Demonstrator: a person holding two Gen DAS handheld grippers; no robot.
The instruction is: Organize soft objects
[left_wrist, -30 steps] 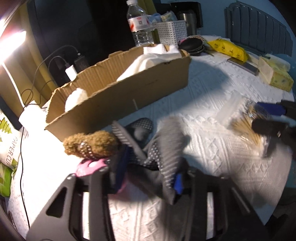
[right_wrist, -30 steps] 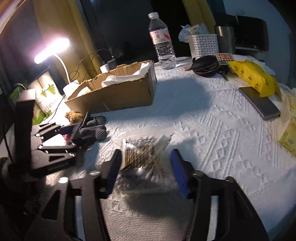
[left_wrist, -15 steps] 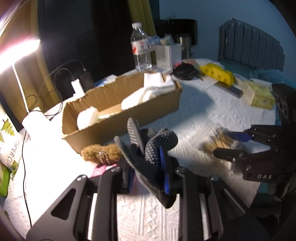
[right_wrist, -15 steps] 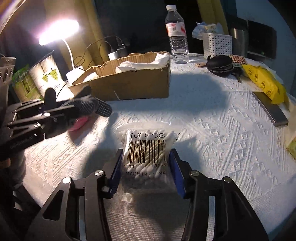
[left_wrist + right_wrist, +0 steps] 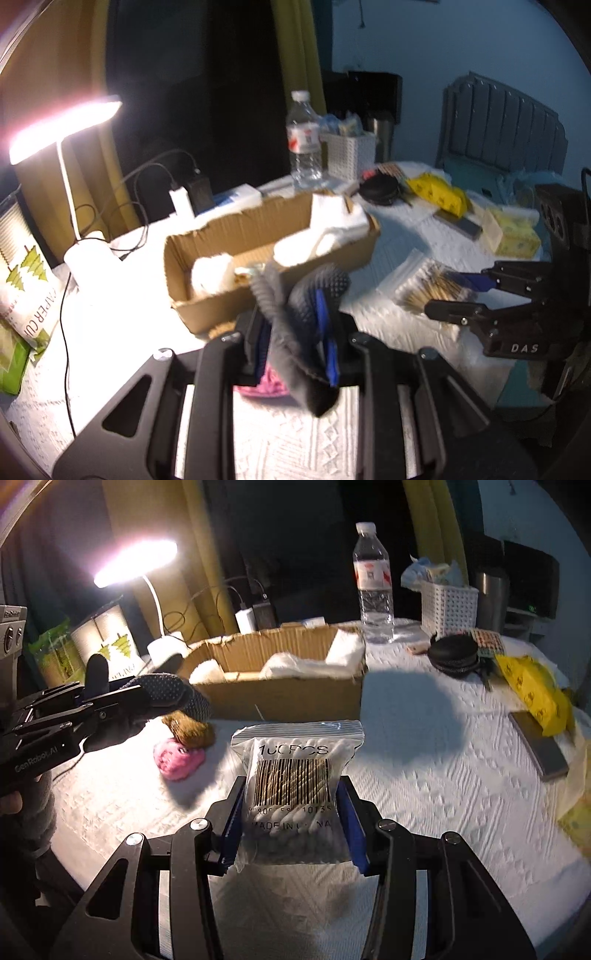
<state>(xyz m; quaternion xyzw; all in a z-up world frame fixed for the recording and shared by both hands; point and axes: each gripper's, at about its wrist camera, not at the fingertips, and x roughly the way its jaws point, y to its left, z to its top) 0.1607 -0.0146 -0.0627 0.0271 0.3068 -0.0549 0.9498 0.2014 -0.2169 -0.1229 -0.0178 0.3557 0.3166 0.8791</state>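
Left claw [image 5: 295,336] clamped on a dotted grey glove [image 5: 306,314], cardboard box [image 5: 258,258] just beyond it, right claw [image 5: 291,819] squeezed a bag of cotton swabs [image 5: 295,779], its jaws just narrowed.

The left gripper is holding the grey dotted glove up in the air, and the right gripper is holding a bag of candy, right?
Not quite. The left gripper does hold the grey dotted glove up. But the right gripper holds a clear bag of cotton swabs, not candy. The right wrist view shows the white tips and the barcode.
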